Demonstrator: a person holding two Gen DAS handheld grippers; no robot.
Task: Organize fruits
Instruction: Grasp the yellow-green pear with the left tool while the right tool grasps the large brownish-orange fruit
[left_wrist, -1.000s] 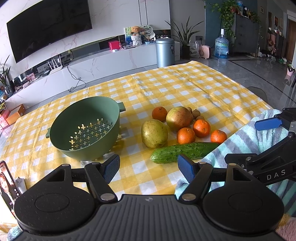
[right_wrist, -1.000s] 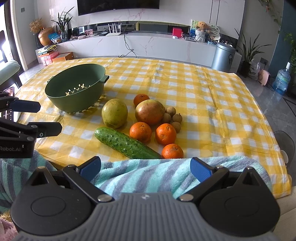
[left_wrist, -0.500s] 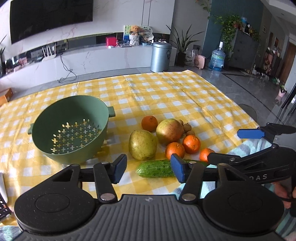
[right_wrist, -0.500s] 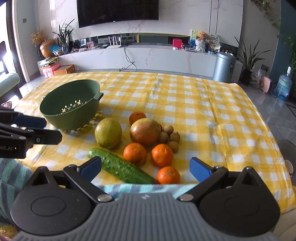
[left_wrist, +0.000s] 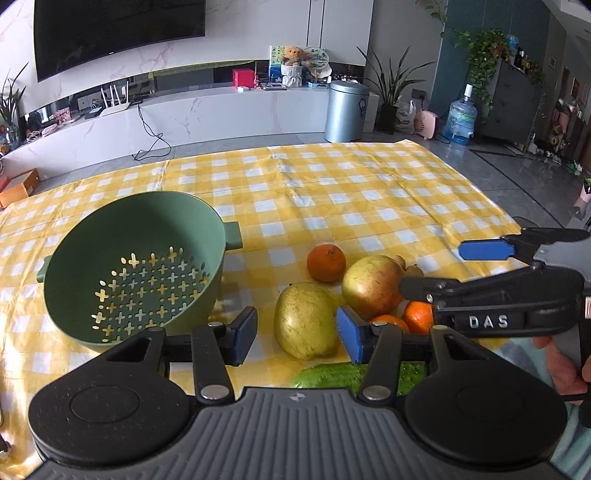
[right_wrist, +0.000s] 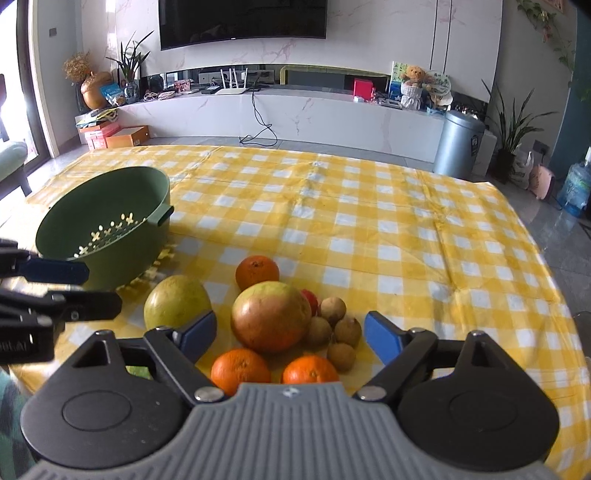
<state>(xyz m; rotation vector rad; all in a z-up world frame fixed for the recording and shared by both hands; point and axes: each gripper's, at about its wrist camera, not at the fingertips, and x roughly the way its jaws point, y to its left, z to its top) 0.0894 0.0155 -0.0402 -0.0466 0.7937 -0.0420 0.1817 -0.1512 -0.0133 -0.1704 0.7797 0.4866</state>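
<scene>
A green colander (left_wrist: 133, 266) (right_wrist: 107, 225) stands empty on the yellow checked tablecloth (left_wrist: 332, 192). To its right lies a heap of fruit: a yellow-green pear-like fruit (left_wrist: 304, 325) (right_wrist: 176, 301), a large reddish pomegranate (left_wrist: 371, 286) (right_wrist: 271, 321), several oranges (left_wrist: 326, 263) (right_wrist: 257, 272), small brown longans (right_wrist: 332, 312) and a cucumber (left_wrist: 325, 374). My left gripper (left_wrist: 297, 334) hovers in front of the yellow-green fruit, jaws closing, pads not touching it. My right gripper (right_wrist: 290, 332) frames the pomegranate, jaws closing, nothing pressed.
Each gripper shows in the other's view: the right gripper (left_wrist: 491, 284) over the oranges, the left gripper (right_wrist: 48, 291) by the colander. A hand (left_wrist: 565, 365) holds the right one. Beyond the table are a TV cabinet (right_wrist: 295, 118) and a metal bin (right_wrist: 458, 144).
Both grippers have moved forward and down toward the fruit, and their jaws have narrowed. The striped cloth at the table's near edge has dropped out of the middle of both views.
</scene>
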